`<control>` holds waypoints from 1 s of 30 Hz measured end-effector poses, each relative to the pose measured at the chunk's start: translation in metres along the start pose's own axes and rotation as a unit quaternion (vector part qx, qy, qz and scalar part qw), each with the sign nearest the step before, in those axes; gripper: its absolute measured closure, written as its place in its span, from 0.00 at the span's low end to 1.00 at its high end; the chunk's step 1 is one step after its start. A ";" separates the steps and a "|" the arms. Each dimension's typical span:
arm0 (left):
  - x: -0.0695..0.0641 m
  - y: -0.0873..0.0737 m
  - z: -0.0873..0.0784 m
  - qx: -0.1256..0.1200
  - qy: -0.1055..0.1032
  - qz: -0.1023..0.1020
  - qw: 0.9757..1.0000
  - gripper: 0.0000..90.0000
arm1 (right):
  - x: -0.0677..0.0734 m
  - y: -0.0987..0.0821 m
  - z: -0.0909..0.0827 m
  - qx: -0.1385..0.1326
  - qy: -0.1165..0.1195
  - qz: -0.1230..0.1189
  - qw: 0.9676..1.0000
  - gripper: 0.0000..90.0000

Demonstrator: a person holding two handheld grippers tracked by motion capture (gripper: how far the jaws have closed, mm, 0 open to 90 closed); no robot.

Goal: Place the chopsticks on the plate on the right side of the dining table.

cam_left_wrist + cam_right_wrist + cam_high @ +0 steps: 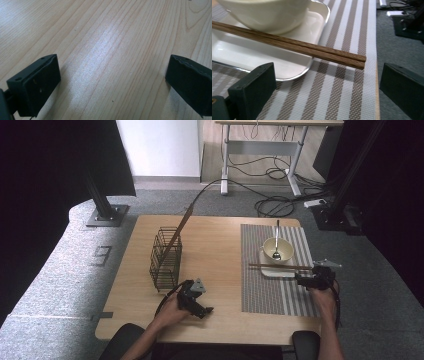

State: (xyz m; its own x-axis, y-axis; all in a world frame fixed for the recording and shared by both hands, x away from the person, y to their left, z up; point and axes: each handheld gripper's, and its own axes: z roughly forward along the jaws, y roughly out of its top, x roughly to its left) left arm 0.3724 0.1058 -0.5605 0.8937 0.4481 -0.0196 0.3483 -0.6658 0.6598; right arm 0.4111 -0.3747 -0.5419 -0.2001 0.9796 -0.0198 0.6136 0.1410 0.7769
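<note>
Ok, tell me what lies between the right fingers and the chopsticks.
Only bare striped placemat, seen in the right gripper view; the chopsticks rest across the white tray.

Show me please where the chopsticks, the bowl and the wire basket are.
chopsticks (312,51): right gripper view, middle of the pair.
bowl (276,249): high view, its inside.
wire basket (165,262): high view, its side wall.

Pale wooden bench sits on grey carpet, daylight glancing off the grain. Behind it, a white wall and a metal-legged desk with black cables tangled underneath. Dark curtains close in left and right; a black post is bolted down.
</note>
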 end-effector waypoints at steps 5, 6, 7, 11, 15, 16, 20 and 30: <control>0.000 0.000 0.000 0.000 0.000 0.000 1.000 0.00 | 0.003 0.002 -0.013 -0.010 0.015 -0.003 1.000 0.00; 0.000 0.000 0.000 0.000 0.000 0.000 1.000 0.00 | 0.004 0.002 -0.015 -0.010 0.018 -0.005 1.000 0.00; 0.000 0.000 0.000 0.000 0.000 0.000 1.000 0.00 | 0.006 0.002 -0.018 -0.009 0.022 -0.011 1.000 0.00; 0.000 0.000 0.000 0.000 0.000 0.000 1.000 0.00 | 0.013 0.000 -0.030 -0.004 0.030 -0.027 0.999 0.00; 0.000 0.000 0.000 0.000 0.000 0.000 1.000 0.00 | 0.022 -0.003 -0.042 0.004 0.038 -0.040 0.998 0.00; 0.000 0.000 0.000 0.000 0.000 0.000 1.000 0.00 | 0.024 -0.003 -0.045 0.005 0.042 -0.043 0.998 0.00; 0.000 0.000 0.000 0.000 0.000 0.000 1.000 0.00 | 0.039 -0.004 -0.057 0.011 0.055 -0.062 0.997 0.00; 0.000 0.000 0.000 0.000 0.000 0.001 1.000 0.00 | 0.089 0.002 -0.072 0.022 0.107 -0.104 0.989 0.00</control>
State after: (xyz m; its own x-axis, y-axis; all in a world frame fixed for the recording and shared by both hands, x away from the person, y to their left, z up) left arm 0.3725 0.1059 -0.5605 0.8942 0.4473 -0.0185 0.3469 -0.6663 0.6601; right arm 0.3393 -0.2980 -0.4967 -0.4801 0.8764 -0.0388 0.5733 0.3469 0.7423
